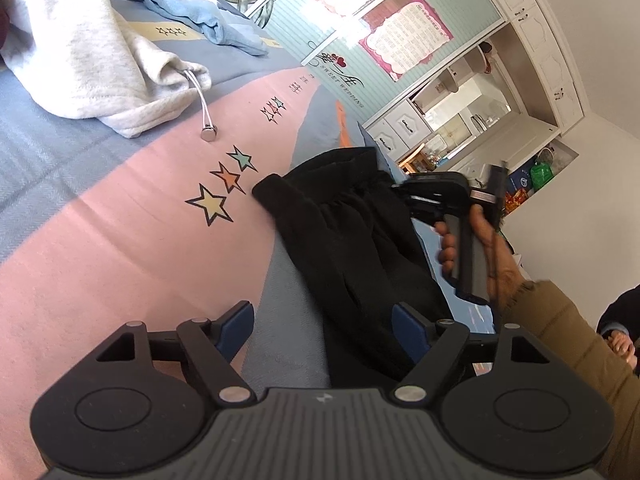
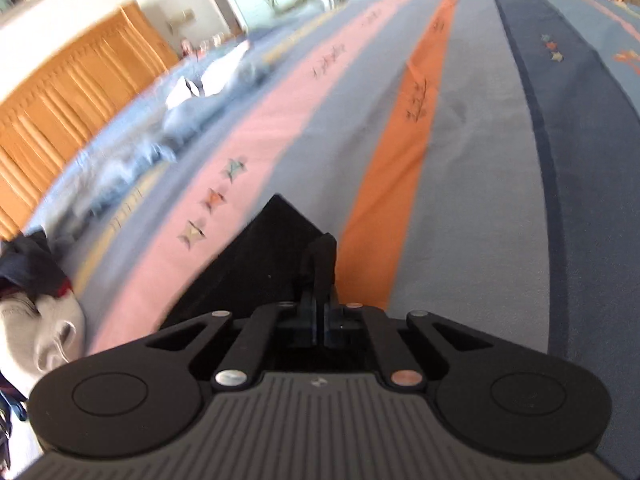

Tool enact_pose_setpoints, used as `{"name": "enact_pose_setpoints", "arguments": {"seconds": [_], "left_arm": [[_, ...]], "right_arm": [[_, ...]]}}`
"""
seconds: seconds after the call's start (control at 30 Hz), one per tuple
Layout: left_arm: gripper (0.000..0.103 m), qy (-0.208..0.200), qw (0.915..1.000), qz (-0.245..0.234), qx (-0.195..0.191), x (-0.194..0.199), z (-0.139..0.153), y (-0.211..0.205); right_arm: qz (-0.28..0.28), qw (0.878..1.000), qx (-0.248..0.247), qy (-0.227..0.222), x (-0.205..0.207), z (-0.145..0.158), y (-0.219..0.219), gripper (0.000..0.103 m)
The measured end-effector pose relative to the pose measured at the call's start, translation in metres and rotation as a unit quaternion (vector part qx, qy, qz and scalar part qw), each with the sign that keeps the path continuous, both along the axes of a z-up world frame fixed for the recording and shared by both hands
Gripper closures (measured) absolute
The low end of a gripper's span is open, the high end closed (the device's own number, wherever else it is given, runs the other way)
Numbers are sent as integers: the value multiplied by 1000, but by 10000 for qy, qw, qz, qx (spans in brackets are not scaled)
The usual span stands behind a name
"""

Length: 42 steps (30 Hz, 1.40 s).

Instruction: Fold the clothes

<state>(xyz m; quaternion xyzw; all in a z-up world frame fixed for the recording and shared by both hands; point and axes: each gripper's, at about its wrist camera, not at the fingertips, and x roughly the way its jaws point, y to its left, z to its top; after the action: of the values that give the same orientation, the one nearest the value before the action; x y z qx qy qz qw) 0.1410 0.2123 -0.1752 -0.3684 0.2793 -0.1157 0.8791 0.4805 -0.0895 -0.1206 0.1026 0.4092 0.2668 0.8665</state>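
Note:
A black garment (image 1: 344, 236) lies partly on the striped bedspread (image 1: 120, 248) and is lifted at its far end. My left gripper (image 1: 324, 326) is open, its blue pads on either side of the garment's near part, not closed on it. My right gripper (image 2: 320, 312) is shut on a fold of the black garment (image 2: 260, 268) and holds it above the bed. In the left wrist view the right gripper (image 1: 404, 196) is gripping the garment's elastic waistband end.
A grey hooded sweatshirt (image 1: 80, 60) with a drawstring lies at the upper left, a light blue garment (image 1: 192, 8) behind it. More clothes (image 2: 40, 320) pile at the left of the right wrist view. A wooden headboard (image 2: 68, 96) and wardrobe (image 1: 460, 80) border the bed.

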Motion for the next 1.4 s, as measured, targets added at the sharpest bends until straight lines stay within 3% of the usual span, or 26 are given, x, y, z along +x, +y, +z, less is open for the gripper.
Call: {"name": "enact_pose_setpoints", "arguments": {"seconds": [0.17, 0.37, 0.4, 0.47, 0.53, 0.6, 0.67, 0.7, 0.77, 0.8, 0.87, 0.93, 1.0, 1.17, 1.27, 1.33, 1.4], "left_arm": [[22, -10, 9999, 63, 97, -3, 11, -2], [22, -231, 9976, -217, 612, -8, 37, -15], [22, -288, 9966, -270, 727, -9, 41, -19], [22, -274, 9957, -320, 822, -10, 42, -24], [22, -211, 9959, -370, 796, -11, 40, -25], [22, -211, 9958, -417, 789, -13, 40, -25], [22, -279, 9954, -453, 792, -17, 42, -24], [22, -321, 9954, -469, 775, -19, 43, -22], [22, -363, 9962, -425, 664, -21, 44, -19], [22, -392, 9967, -397, 581, -23, 45, -17], [22, -482, 9972, -358, 449, -28, 46, -13], [21, -535, 9973, -290, 404, -33, 47, -10], [21, -568, 9973, -276, 366, -35, 49, -7], [21, -748, 9966, -233, 245, -40, 55, 1], [20, -849, 9957, -244, 279, -44, 59, 5], [19, -871, 9958, -205, 208, -46, 60, 10], [19, -902, 9957, -192, 125, -48, 61, 15]], "right_arm": [[-846, 9944, -17, -632, -22, 42, -32, 100], [-2104, 9693, -715, -1053, -13, 69, -99, 100], [-2167, 9678, -837, -971, -6, 64, -111, 100], [-2453, 9621, -1133, -380, 7, 40, -134, 97], [-3014, 9474, -1078, 5, 2, 21, -156, 90], [-3741, 9231, -834, -311, -22, 23, -171, 82], [-3569, 9161, -1362, -1216, -46, 42, -150, 81], [-3182, 9242, -1477, -1509, -56, 50, -134, 71], [-1856, 9720, -928, -1103, -70, 56, -100, 42], [-1284, 9855, -698, -860, -78, 54, -80, 41], [-491, 9907, -971, -818, -97, 47, -30, 41], [51, 9860, -1427, -863, -108, 38, 17, 39], [180, 9771, -1980, -762, -106, 22, 50, 39], [-140, 9375, -3406, -701, -98, -13, 106, 39], [-573, 9087, -4040, -876, -93, -23, 119, 33], [-694, 9046, -4118, -853, -90, -24, 118, 25], [-824, 9136, -3932, -622, -83, -22, 111, 24]]}}
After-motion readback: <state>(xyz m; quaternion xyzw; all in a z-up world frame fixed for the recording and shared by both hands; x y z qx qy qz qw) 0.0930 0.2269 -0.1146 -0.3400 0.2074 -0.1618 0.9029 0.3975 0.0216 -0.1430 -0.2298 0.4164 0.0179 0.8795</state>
